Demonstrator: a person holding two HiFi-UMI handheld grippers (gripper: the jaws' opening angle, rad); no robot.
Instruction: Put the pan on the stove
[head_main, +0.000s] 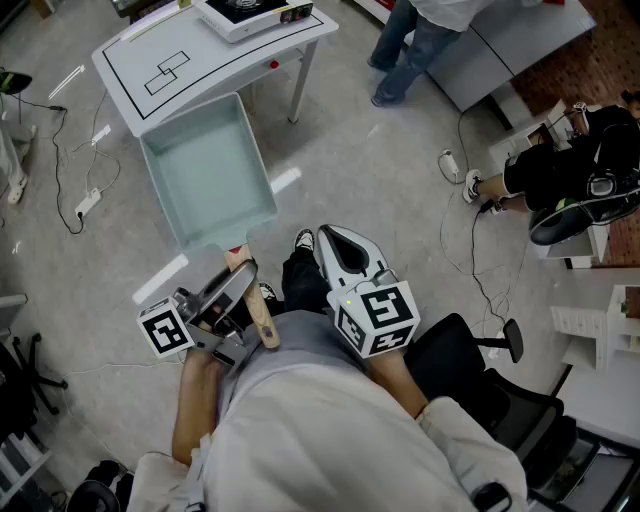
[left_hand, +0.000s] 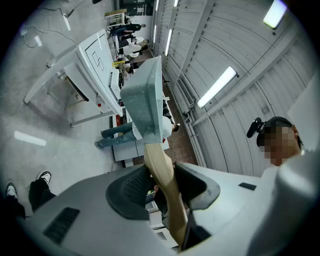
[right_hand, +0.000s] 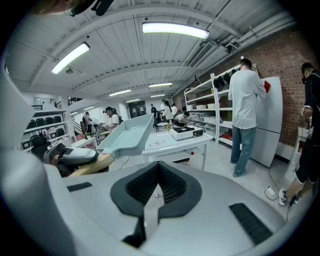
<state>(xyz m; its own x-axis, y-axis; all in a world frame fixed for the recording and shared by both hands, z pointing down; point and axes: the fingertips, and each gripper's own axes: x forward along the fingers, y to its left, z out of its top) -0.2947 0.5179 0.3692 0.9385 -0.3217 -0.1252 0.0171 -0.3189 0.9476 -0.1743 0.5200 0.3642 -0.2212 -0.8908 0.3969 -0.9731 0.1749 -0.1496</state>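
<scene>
The square pale-green pan (head_main: 205, 172) is empty; we see only its bare bottom and raised walls. It hangs in the air above the floor (head_main: 370, 170), in the upper left of the head view, just below the near edge of the white table (head_main: 128, 72) and not touching it. The portable stove (head_main: 250, 15) stands on that table at the top edge of the frame, well apart from the pan.

The left gripper (head_main: 232, 290) pinches the pan's wooden handle (head_main: 255, 305). In the left gripper view its jaws stand partly spread, with both pads pressed on the handle (left_hand: 159, 165) and the pan (left_hand: 142, 107) reaching up the middle of the frame. The right gripper (head_main: 340, 245) sits just right of it at lower centre. In its own view we see the jaws pressed together (right_hand: 157, 187) with nothing between them, the pan (right_hand: 127, 135) at centre left and the stove (right_hand: 187, 132) on the table (right_hand: 165, 145) beyond.

The floor is pale grey, with cables trailing at left and right. A black office chair (head_main: 480, 380) stands at lower right. A person (right_hand: 247, 100) stands at the right by a brick wall (right_hand: 290, 65), next to shelving (right_hand: 202, 105), under strip lights (right_hand: 175, 29).
</scene>
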